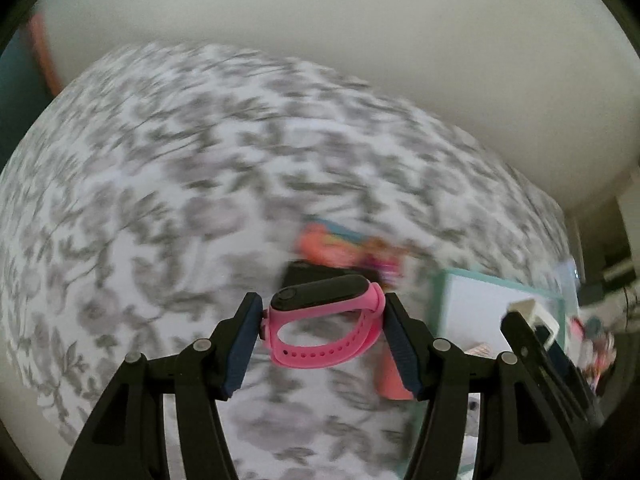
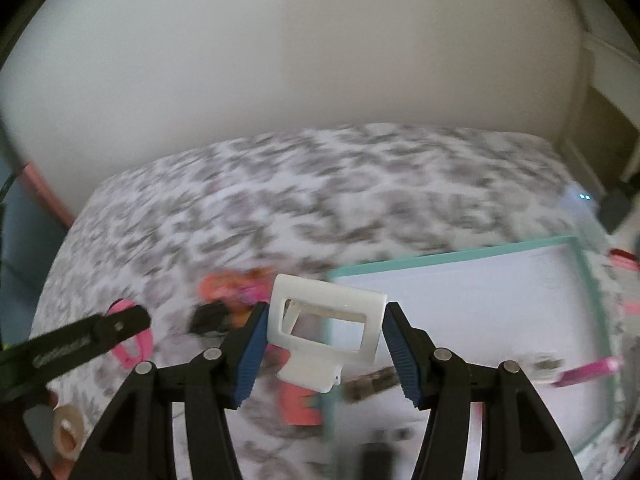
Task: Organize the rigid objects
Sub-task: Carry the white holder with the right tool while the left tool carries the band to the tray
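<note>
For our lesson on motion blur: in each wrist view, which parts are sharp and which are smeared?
Left wrist view: the pink watch band and the left tongs holding it are sharp; the floral cloth behind is streaked. Right wrist view: the white plastic frame in the right tongs is crisp; the teal-rimmed tray is smeared. Both views bulge from fisheye distortion.

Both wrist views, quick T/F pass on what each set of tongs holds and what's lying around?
1. The left tongs grip a pink wristband. True.
2. The right tongs are empty. False: they hold a white plastic frame.
3. The tray has a teal rim. True.
4. The tray sits on bare wood. False: it lies on a grey floral cloth.
5. A roll of tape lies at lower left of the right view. True.
</note>
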The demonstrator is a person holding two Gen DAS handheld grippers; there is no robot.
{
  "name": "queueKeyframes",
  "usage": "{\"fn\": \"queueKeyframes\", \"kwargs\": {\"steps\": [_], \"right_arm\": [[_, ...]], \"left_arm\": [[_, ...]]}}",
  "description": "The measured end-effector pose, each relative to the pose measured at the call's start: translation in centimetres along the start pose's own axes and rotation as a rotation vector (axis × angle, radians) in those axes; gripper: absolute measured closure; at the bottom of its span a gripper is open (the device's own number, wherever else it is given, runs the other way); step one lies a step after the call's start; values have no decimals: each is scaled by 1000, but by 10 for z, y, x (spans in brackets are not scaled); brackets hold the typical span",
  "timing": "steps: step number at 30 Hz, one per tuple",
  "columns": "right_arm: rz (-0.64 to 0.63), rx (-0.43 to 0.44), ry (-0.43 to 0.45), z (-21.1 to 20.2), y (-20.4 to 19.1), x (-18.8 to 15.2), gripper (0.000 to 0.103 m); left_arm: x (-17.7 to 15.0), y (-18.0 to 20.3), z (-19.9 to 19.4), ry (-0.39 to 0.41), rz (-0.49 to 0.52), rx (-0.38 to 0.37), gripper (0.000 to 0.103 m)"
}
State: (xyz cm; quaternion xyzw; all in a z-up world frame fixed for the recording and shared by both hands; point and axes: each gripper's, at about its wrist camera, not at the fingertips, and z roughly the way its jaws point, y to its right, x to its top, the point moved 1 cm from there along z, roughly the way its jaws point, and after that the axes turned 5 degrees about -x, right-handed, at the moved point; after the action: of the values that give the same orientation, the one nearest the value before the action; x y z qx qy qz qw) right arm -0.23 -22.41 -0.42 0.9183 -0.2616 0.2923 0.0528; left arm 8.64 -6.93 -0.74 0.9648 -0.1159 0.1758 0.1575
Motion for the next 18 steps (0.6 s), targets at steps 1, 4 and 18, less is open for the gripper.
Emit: {"fn": "queueKeyframes", "kwargs": {"steps": [1, 4, 18], "right_arm": [[24, -22, -5, 1, 13, 0, 43], [97, -109, -20, 7, 55, 4, 43], [272, -282, -29, 14, 159, 7, 43]], "left_arm": [[-1, 14, 1, 3, 32, -4, 40], [-5, 55, 8, 1, 118, -27, 40], [-28, 160, 69, -85, 325, -2, 40]]}}
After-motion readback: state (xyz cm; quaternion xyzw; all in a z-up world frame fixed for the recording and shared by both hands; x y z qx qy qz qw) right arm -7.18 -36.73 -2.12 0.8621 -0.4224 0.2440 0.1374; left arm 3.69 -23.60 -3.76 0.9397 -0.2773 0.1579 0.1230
